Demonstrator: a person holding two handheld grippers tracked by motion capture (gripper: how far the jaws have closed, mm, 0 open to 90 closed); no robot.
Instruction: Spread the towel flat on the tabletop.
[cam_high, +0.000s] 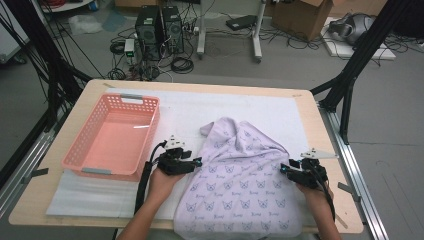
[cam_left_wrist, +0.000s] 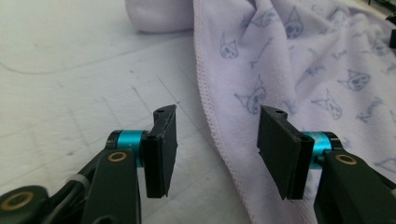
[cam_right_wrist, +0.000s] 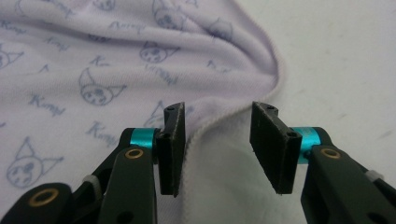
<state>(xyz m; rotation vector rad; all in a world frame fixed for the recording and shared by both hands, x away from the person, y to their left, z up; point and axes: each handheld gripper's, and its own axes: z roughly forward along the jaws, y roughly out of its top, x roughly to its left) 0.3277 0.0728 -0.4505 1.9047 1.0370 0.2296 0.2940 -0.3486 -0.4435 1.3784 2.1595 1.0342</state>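
A lilac towel (cam_high: 240, 180) printed with small cat faces lies rumpled on the white mat, its near end hanging over the table's front edge. My left gripper (cam_high: 196, 162) is at the towel's left hem, jaws open; in the left gripper view the stitched hem (cam_left_wrist: 212, 116) runs between the two pads without either pad touching it. My right gripper (cam_high: 285, 169) is at the towel's right edge, also open. In the right gripper view a folded edge of the towel (cam_right_wrist: 219, 116) lies in the gap between the pads, which stand apart from it.
A pink plastic basket (cam_high: 82, 155) stands on the left part of the table, with nothing in it. A white mat (cam_high: 225, 107) covers most of the wooden tabletop (cam_high: 330, 165). Beyond the table, computers, cables and frame legs stand on the floor.
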